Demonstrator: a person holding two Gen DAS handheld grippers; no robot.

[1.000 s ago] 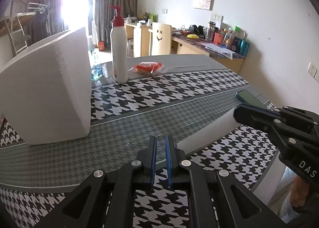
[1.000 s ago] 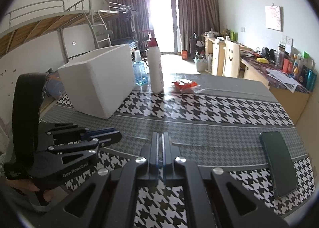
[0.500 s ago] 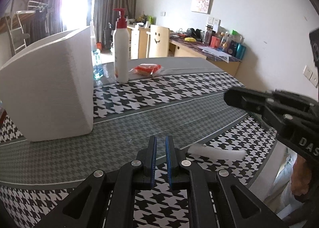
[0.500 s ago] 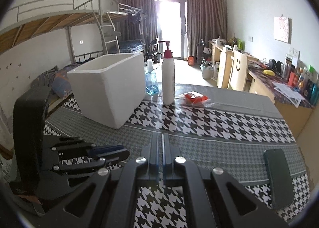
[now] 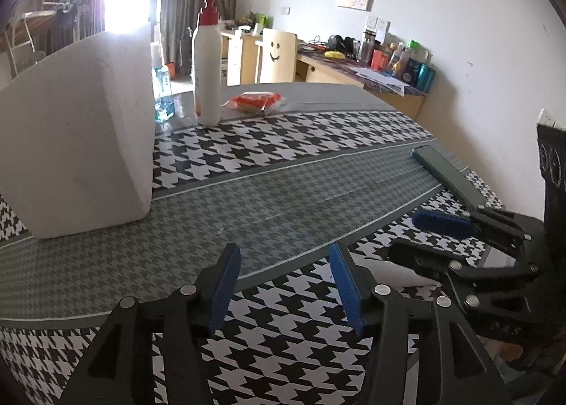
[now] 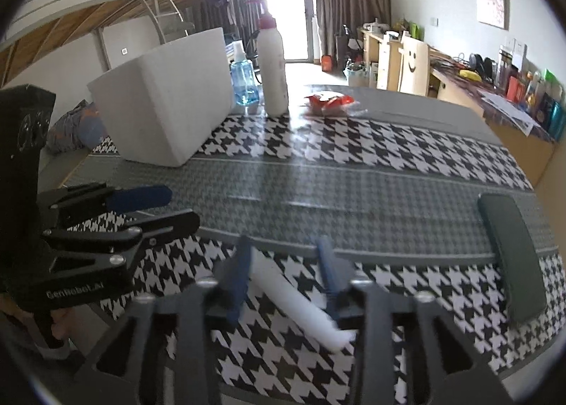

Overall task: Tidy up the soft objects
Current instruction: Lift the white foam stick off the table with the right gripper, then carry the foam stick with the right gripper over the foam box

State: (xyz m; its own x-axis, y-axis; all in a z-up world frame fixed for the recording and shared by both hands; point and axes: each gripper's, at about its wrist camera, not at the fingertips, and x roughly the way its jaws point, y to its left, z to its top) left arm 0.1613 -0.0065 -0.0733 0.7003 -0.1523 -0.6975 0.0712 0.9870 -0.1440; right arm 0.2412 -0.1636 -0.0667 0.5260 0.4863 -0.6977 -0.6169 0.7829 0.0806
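Right gripper: jaws just opened, about half apart, straddling white foam roll lying on houndstooth tablecloth; pads not pressing. Left gripper: jaws just opened, nothing between. White foam box at 11 o'clock from roll.

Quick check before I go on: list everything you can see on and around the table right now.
foam box: 1, white, far left of table
pump bottle: 1, white with red top, beside box
blue bottle: 1, clear blue, between box and pump bottle
snack packet: 1, red-orange, far middle
phone: 1, dark green, near right edge
white roll: 1, white, near edge, between the right jaws, untouched
tablecloth: 1, black-white houndstooth with grey bands
left hand-held gripper: 1, black, blue pads, just opened, empty
right hand-held gripper: 1, same, just opened
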